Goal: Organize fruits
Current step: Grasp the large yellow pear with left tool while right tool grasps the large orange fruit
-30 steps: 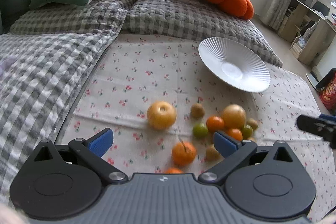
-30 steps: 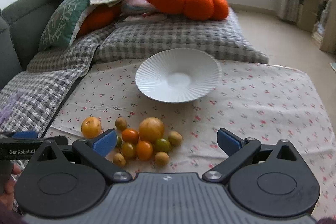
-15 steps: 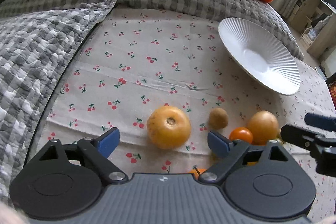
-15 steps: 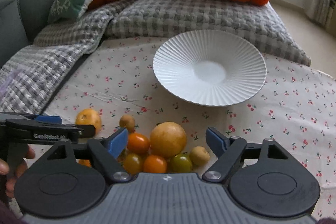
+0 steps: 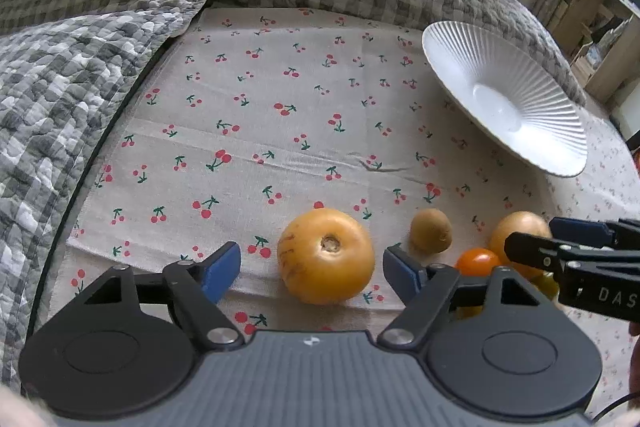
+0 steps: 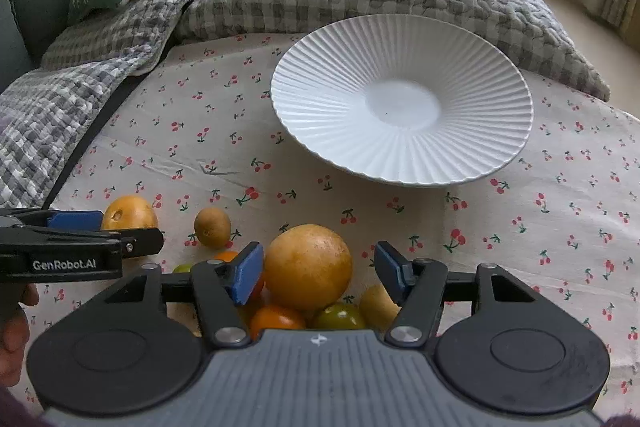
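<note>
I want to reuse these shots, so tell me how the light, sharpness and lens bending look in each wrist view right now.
Left wrist view: soft daylight, the window corner top right washed out, strong fisheye curving of the cherry cloth, the yellow fruit sharp. Right wrist view: even light, faint shadow under the white plate, the big round fruit crisp, edges bowed.

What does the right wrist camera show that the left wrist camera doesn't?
Only the right wrist view shows the green fruit low in the pile and the right gripper straddling the big yellow fruit, its fingers having just been closing, not yet touching. Only the left wrist view shows the left gripper around the stem-up yellow fruit, also closing, with gaps either side. Both show the white plate, bare, the small brown fruit and the cherry cloth.
</note>
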`<action>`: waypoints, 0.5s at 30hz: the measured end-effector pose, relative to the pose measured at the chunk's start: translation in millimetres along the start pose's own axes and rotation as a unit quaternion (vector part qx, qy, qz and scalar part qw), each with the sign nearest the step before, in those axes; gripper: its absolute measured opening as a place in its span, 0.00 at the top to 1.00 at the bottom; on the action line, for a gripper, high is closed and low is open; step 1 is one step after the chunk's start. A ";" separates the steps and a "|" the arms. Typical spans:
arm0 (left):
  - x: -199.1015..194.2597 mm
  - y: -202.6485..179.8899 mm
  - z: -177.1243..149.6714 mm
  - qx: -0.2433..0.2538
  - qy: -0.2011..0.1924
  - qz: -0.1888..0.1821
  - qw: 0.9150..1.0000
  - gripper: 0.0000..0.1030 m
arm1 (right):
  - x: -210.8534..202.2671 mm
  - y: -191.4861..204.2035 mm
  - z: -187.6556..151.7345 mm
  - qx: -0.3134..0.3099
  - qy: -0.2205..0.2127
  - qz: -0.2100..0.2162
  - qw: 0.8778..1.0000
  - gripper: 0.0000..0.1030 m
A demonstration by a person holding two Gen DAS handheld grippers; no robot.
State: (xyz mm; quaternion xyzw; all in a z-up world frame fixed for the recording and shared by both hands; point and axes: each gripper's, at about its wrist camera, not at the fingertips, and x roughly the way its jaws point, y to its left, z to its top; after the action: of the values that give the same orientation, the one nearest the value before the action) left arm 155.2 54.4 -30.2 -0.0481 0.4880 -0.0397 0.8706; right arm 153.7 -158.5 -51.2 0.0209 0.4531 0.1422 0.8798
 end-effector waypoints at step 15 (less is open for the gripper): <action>6.3 -8.4 -5.2 0.042 -0.024 0.013 0.999 0.49 | 10.2 7.7 -3.3 -0.013 0.006 -0.014 1.000 0.56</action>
State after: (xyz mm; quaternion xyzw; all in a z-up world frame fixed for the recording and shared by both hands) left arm 153.8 45.1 -37.3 -0.0060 0.4652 -0.0477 0.8839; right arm 154.9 -148.7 -60.0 0.0018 0.4567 0.1356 0.8792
